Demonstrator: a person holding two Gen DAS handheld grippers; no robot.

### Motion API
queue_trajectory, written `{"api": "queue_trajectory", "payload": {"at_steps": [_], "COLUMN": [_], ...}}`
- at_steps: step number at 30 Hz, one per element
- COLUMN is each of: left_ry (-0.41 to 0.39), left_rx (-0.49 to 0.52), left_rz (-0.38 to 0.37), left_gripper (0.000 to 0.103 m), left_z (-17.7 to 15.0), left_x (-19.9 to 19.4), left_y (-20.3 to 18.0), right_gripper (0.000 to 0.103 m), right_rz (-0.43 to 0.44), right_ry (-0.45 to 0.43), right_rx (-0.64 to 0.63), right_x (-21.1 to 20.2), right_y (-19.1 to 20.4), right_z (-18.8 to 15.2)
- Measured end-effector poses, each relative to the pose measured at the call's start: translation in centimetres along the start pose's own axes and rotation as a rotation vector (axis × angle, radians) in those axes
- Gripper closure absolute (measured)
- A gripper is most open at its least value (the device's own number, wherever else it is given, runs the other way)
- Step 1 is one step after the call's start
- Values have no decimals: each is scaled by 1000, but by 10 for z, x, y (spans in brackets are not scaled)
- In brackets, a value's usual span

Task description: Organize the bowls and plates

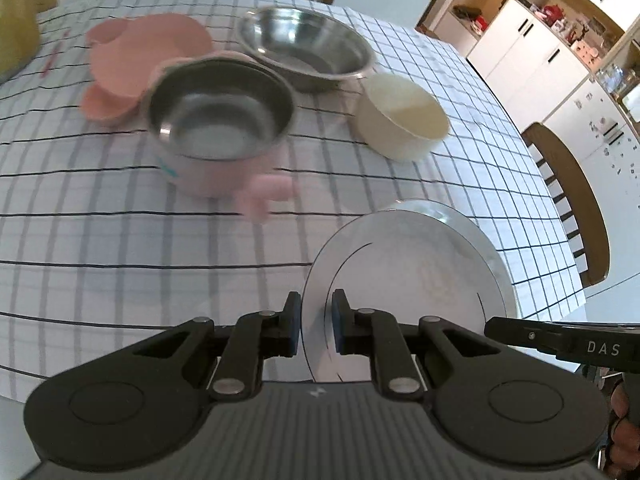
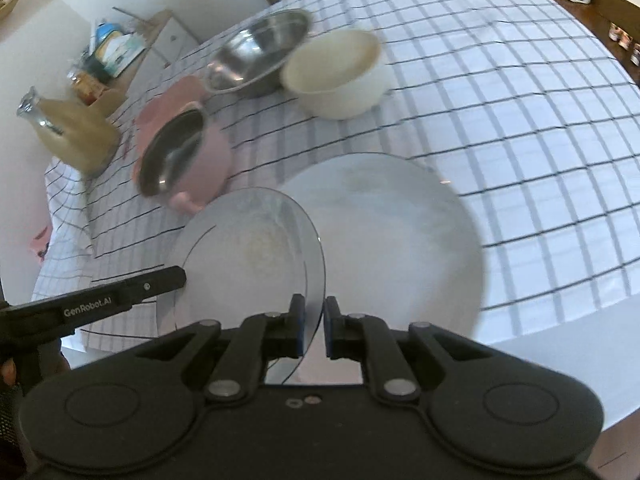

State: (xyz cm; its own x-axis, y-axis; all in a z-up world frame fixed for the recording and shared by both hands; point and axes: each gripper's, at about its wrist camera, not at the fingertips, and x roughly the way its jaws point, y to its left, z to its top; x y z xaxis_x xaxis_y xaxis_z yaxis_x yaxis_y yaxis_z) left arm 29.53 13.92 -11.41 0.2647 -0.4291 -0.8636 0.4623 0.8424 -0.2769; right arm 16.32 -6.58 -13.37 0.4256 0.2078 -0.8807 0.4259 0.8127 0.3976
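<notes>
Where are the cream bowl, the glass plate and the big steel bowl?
cream bowl (image 1: 404, 112), left wrist view, inside.
glass plate (image 2: 248, 248), right wrist view, centre.
steel bowl (image 1: 308, 46), left wrist view, inner wall.

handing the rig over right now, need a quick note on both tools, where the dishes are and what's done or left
Left tool: shut on the glass plate, gripping its left edge.
Right tool: shut on the same plate, on the opposite edge. The plate is held in the air between both.
Under it, on the checked table: a large white plate.
Farther back: pink pot with a steel inside, pink plate behind it, steel bowl, cream bowl, all apart and unstacked.
Done: glass plate lifted.
Left: probably set it on the white plate, then sort the bowls.
</notes>
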Motion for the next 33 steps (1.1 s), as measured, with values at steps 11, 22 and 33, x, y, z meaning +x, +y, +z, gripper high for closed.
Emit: {"api": "queue_trajectory", "payload": {"at_steps": [11,22,33], "left_ry": [40,73,88], "left_rx": [23,39,95], "left_rz": [33,88,109], "left_gripper": [88,88,88], "left_z": [-3,0,0], "left_x": [42,60,65], "left_y": [-45,-52,-57], "right_gripper": [92,92,90], "right_rz": [-16,-1,-36], "right_ry": [37,83,79], "right_rx": [9,5,-37], "right_x": [3,20,28], "right_y": [-59,-80,-72], "right_z": [10,16,24]}}
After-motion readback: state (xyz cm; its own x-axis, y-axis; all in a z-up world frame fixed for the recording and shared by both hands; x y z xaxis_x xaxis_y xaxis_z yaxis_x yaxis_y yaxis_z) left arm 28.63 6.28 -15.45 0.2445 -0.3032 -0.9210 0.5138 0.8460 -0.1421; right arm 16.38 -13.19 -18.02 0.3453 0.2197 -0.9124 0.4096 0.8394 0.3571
